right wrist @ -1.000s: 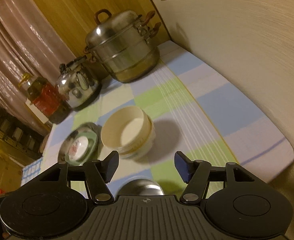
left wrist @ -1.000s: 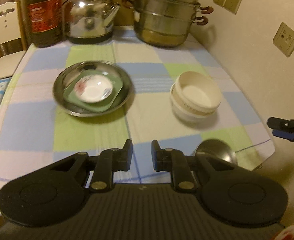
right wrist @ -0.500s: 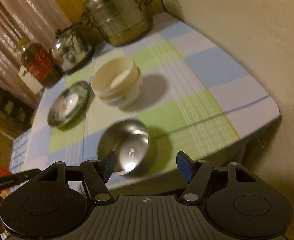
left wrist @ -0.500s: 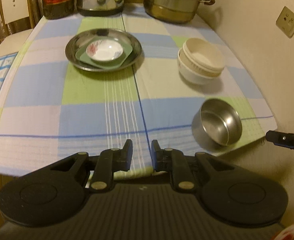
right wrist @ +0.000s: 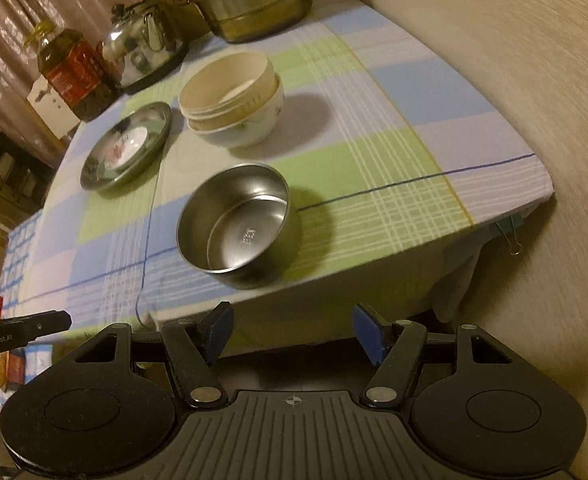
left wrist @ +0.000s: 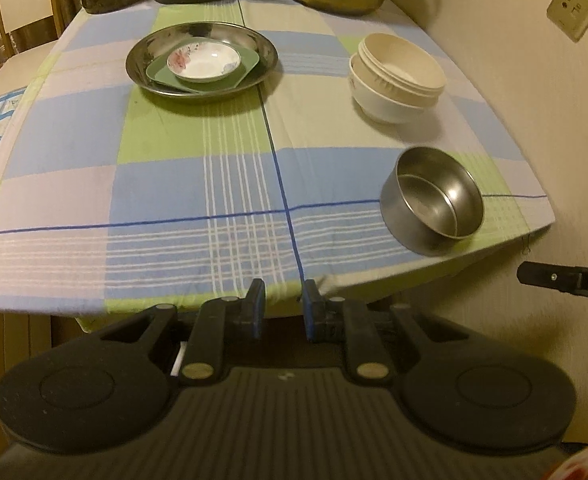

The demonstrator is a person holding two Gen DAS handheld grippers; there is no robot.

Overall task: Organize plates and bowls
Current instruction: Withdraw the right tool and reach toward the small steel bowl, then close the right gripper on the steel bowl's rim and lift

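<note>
Steel bowl sitting alone near the front right corner of a checked-cloth desk.
Behind it, cream bowls nest together; a floral dish on a green plate rests in a steel plate. Left gripper fingers narrow, holding nothing; right gripper fingers wide, holding nothing.

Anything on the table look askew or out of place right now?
Yes. The beige ribbed bowl sits crooked in the white bowl, its rim tilted. The round steel bowl stands alone close to the table's near edge. Nothing looks spilled or broken.
</note>
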